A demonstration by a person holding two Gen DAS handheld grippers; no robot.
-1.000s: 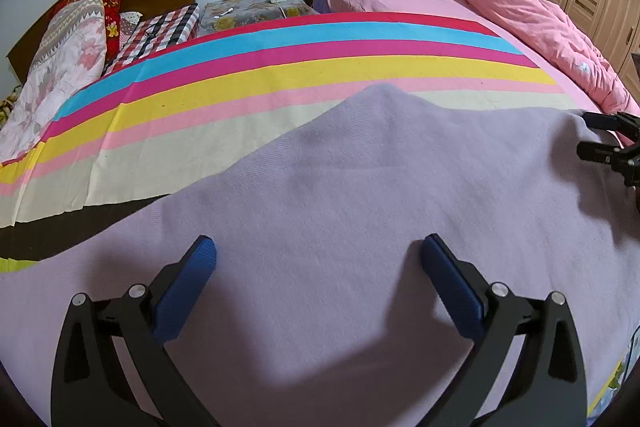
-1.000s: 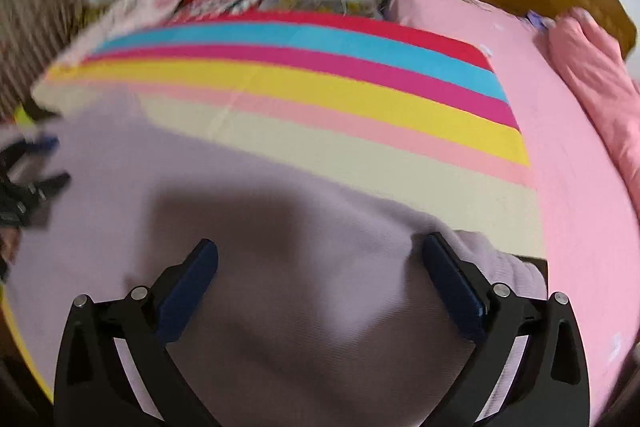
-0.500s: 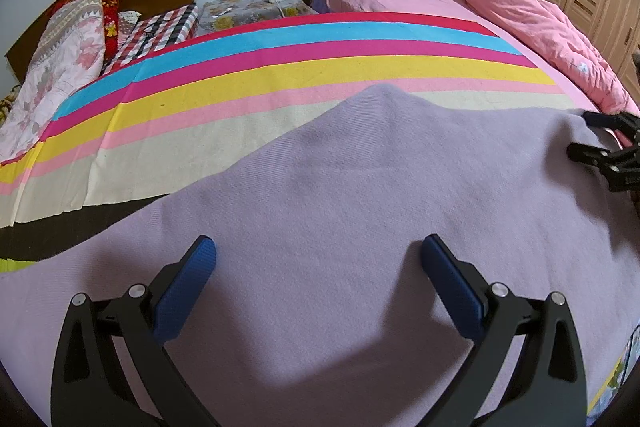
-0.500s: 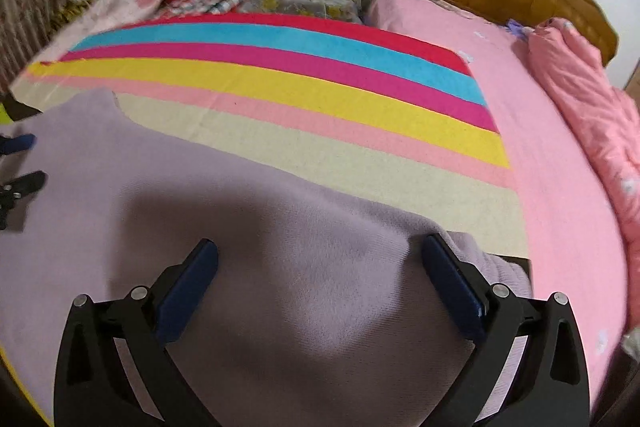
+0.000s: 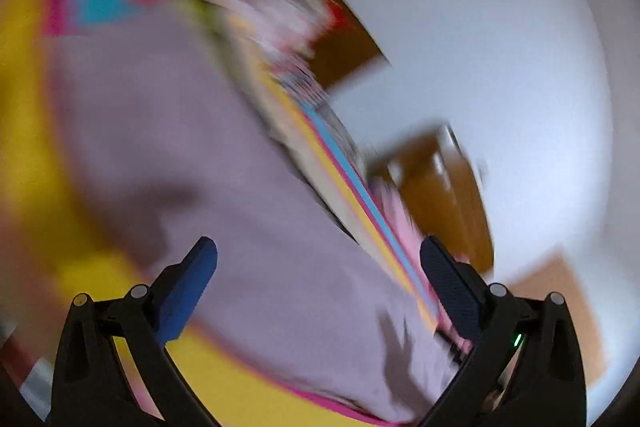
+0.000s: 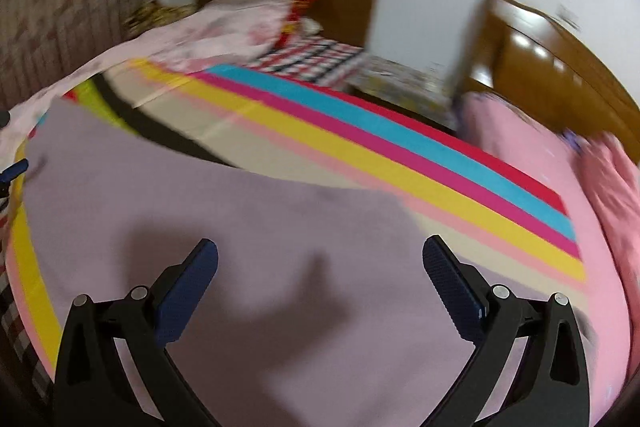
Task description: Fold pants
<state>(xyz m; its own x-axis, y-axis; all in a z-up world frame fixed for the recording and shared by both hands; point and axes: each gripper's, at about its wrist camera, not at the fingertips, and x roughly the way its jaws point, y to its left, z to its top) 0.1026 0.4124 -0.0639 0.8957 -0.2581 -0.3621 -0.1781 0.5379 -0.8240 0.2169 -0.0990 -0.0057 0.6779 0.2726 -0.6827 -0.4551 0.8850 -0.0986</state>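
The lilac pants [image 6: 248,235] lie spread flat on the striped bedspread [image 6: 392,143]. My right gripper [image 6: 320,259] hovers open over the pants, with nothing between its blue pads. In the blurred, strongly tilted left wrist view the same lilac pants [image 5: 192,147] fill the left and middle. My left gripper [image 5: 318,259] is open above them and holds nothing. A blue fingertip of the left gripper [image 6: 14,171] shows at the far left edge of the right wrist view.
Pillows [image 6: 240,15] and a checked cloth [image 6: 316,55] lie at the head of the striped bed. A pink bed [image 6: 532,163] with a wooden headboard [image 6: 552,67] stands to the right, a pink quilt [image 6: 616,187] heaped on it.
The left gripper has swung and rolled sharply, so its view is now tilted and blurred toward the wall. The right gripper has turned left toward the pillows. Both remain open.
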